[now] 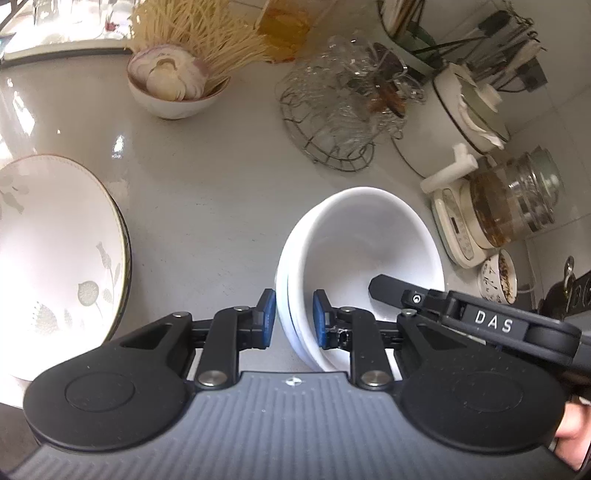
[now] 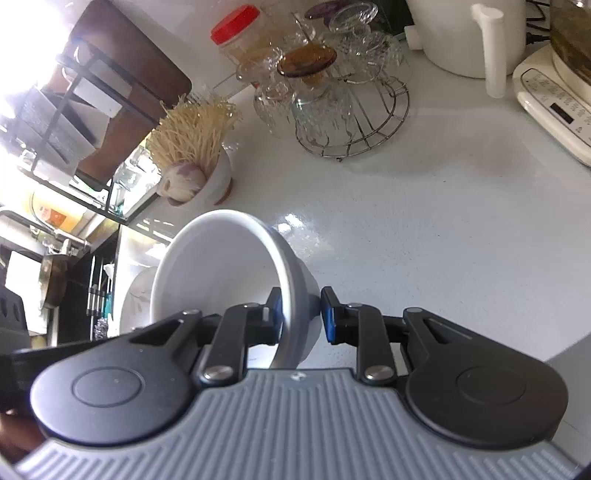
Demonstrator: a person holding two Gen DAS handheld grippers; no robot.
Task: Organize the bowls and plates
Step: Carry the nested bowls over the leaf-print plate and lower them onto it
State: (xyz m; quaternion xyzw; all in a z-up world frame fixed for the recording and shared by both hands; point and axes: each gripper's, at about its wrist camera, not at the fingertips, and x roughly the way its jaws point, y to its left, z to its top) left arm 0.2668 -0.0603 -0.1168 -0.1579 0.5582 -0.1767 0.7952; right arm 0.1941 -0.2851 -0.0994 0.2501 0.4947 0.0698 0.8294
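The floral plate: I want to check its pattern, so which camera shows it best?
The left wrist view: the floral plate lies face-up at left, grey flower print plain. The right wrist view shows only a pale sliver behind the white bowl in the right tongs.

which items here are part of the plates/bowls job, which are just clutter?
Job: stack of white bowls, with the left gripper astride its rim; stack of flowered plates; right gripper.

Clutter: bowl of garlic, noodles, rack of glasses, white pot, kettle, red-lidded jar.
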